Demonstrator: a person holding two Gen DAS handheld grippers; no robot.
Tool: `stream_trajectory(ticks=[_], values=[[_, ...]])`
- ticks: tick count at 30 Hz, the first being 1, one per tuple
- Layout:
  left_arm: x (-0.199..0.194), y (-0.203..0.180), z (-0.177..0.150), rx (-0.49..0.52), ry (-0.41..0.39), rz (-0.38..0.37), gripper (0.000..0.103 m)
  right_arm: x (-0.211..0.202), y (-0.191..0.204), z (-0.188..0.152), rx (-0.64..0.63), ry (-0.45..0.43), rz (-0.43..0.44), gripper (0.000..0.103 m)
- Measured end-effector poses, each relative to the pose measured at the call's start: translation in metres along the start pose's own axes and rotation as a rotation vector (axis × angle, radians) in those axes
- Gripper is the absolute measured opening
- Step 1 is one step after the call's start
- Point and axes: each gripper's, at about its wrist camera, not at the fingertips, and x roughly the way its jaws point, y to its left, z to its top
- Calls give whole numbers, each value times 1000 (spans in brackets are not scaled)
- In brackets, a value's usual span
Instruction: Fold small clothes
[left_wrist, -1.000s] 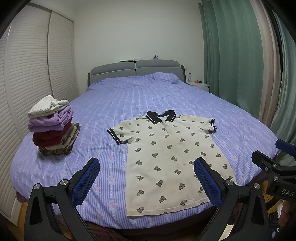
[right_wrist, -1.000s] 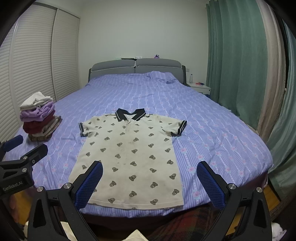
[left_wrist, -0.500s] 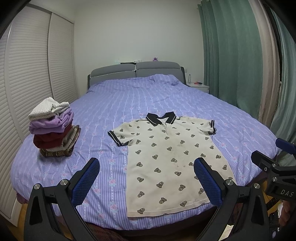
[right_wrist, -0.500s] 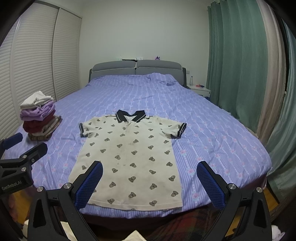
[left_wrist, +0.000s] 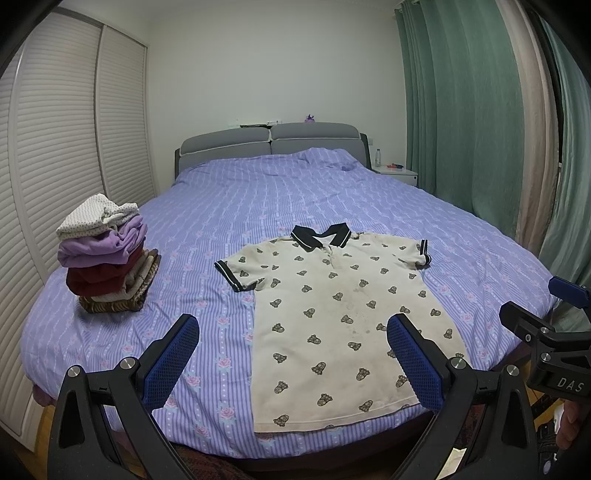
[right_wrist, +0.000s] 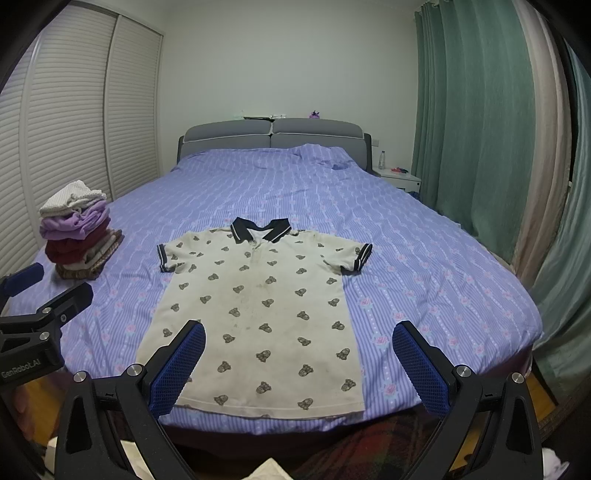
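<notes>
Lying flat near the foot of the bed (left_wrist: 332, 192), the little polo shirt (left_wrist: 343, 314) has not been folded at all. The pile of folded clothes (left_wrist: 107, 254) sits well to the left of the shirt. Over the last second both cameras have only risen a tiny bit; nothing else has changed. The left gripper (left_wrist: 291, 354) is wide open and holds nothing, hanging near the shirt's bottom edge. The right gripper (right_wrist: 301, 363) is wide open and empty too, just above that same edge. Folding looks ready to start.
</notes>
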Motion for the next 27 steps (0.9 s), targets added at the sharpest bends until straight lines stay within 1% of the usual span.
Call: stream_trajectory(ticks=[27], values=[[0, -1, 2, 1, -6, 1, 103, 1, 0, 2, -4, 1, 3, 102]])
